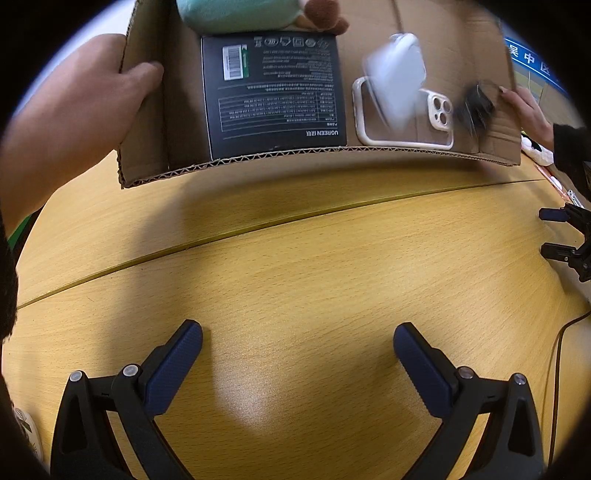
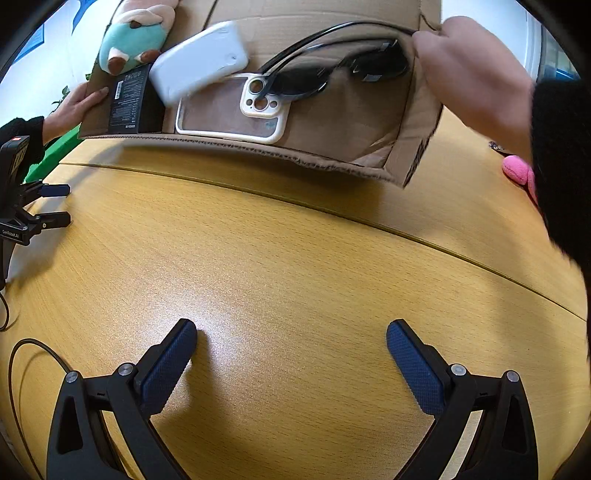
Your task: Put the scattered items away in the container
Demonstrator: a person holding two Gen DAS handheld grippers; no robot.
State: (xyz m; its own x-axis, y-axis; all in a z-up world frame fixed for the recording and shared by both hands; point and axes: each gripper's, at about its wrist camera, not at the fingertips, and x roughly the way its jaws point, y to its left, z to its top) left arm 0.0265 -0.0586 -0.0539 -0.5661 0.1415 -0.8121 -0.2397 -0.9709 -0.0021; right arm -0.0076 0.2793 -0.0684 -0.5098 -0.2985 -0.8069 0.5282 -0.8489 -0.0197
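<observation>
**Left wrist view: cardboard box tipped up by two hands, both grippers open over a bare surface**

Left wrist view shows the left gripper (image 1: 297, 341) with its blue-padded jaws spread wide and nothing between them, low over the yellow wooden surface (image 1: 295, 258). Beyond it a cardboard box (image 1: 147, 110) is tilted so its open side faces the camera, with one bare hand (image 1: 85, 96) gripping its left wall and another hand (image 1: 524, 110) on its right edge. Inside the box lie a black product box (image 1: 275, 96), a cream phone case (image 1: 402, 125), a blurred white power bank (image 1: 397, 79), a blurred dark object (image 1: 476, 105) and a teal plush toy (image 1: 240, 14) at the top.

In the right wrist view the right gripper (image 2: 291, 341) is likewise wide open and holds nothing. The same box (image 2: 417, 158) sits beyond it, and the dark object reads as black sunglasses (image 2: 332, 74) resting partly over the phone case (image 2: 229, 114). The power bank (image 2: 201, 61) lies beside the plush toy (image 2: 133, 40). A pink object (image 2: 517, 171) shows at the right edge of the surface.
</observation>
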